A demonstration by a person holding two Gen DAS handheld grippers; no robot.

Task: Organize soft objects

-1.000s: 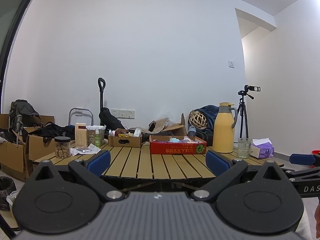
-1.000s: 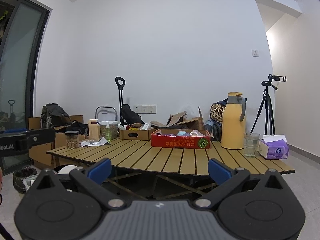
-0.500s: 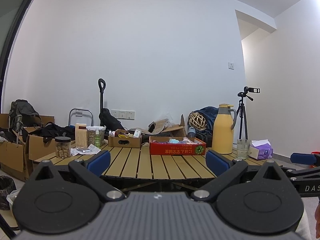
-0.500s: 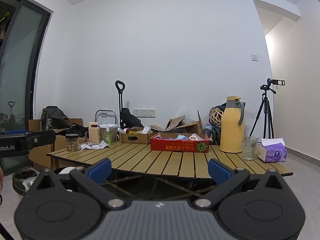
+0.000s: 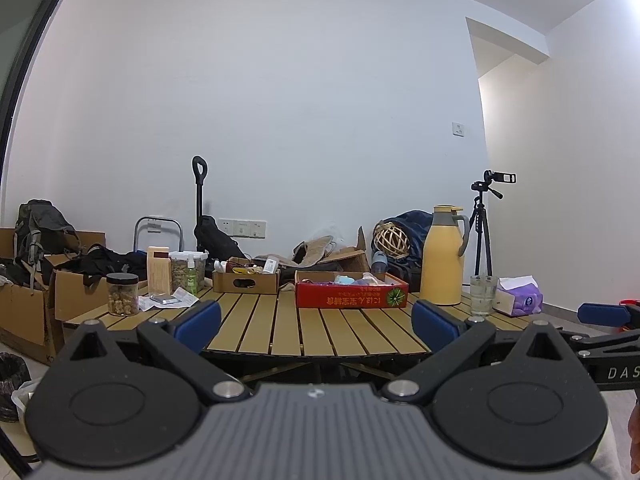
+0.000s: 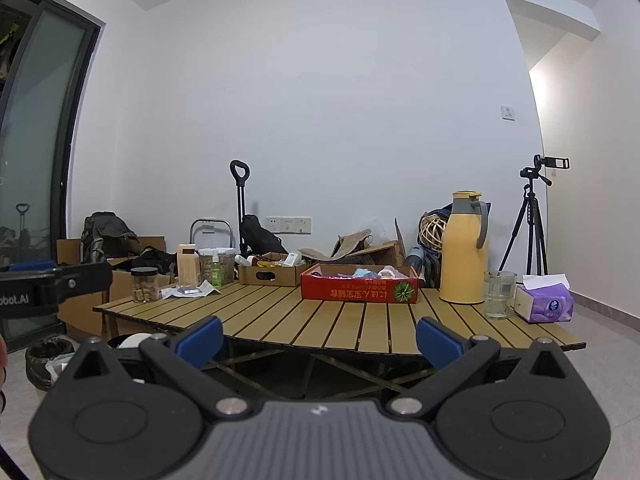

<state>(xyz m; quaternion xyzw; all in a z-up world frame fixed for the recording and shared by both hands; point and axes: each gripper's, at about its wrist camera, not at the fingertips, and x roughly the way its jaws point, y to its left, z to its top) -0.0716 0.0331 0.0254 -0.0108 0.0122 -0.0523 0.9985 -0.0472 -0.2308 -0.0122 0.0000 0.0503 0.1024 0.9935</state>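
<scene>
A red cardboard box (image 5: pixel 351 294) (image 6: pixel 360 293) stands at the back middle of a low wooden slat table (image 5: pixel 312 328) (image 6: pixel 332 320). Small soft items in pale blue, pink and white (image 5: pixel 352 279) (image 6: pixel 370 272) lie inside it, mostly hidden by its wall. My left gripper (image 5: pixel 316 322) is open and empty, held in front of the table's near edge. My right gripper (image 6: pixel 318 338) is open and empty too, short of the same edge. Each wrist view catches the other gripper at its side.
On the table stand a yellow thermos jug (image 5: pixel 442 256) (image 6: pixel 466 248), a glass (image 5: pixel 483 295) (image 6: pixel 498 295), a purple tissue pack (image 5: pixel 520 302) (image 6: pixel 544 299), a brown box of oddments (image 5: pixel 246 280) (image 6: pixel 274 273), jars and a green bottle (image 5: pixel 191 276). Cardboard boxes (image 5: pixel 36 300) and a tripod (image 6: pixel 530 216) stand around.
Both views have shifted slightly, the table sitting a little lower in the left view and closer in the right one. Both grippers stay open.
</scene>
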